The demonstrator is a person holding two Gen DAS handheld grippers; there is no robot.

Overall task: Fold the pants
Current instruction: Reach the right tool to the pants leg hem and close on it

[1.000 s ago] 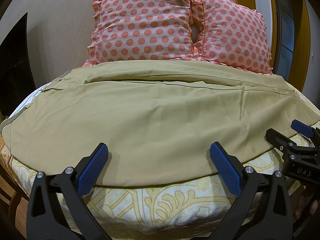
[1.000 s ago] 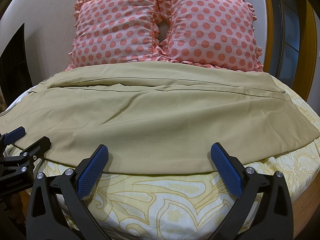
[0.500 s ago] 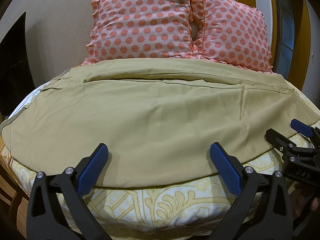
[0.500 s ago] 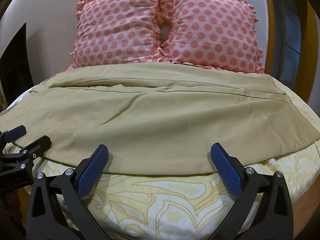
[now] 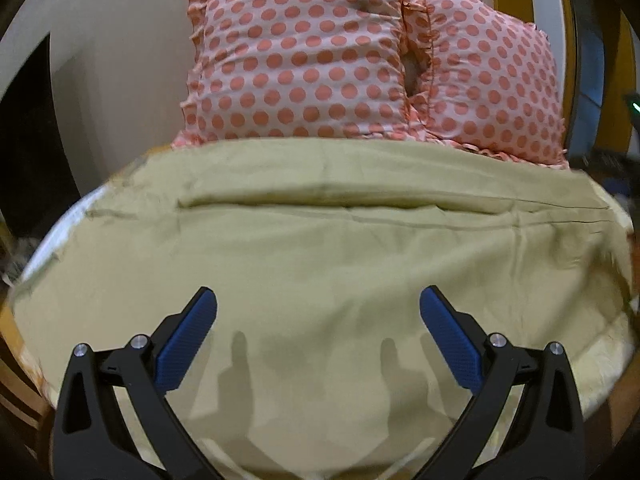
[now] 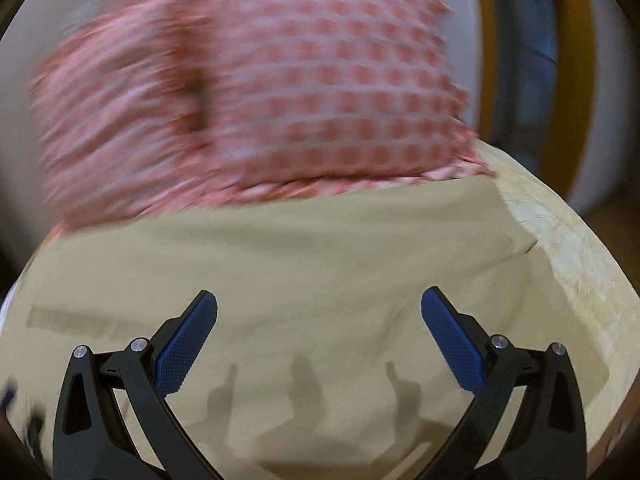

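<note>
pants (image 5: 320, 264) flat across bed (image 6: 560, 240), below pillows (image 5: 304, 60) | my left tongs (image 5: 318, 312) apart, empty | right tongs (image 6: 319, 312) apart, empty (view blurred) | no fold visibly begun; all folding left

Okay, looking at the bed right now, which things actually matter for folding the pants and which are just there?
For the job:
pants
left hand-held gripper, open
right hand-held gripper, open

Just there:
polka-dot pillows
patterned bedsheet
</note>
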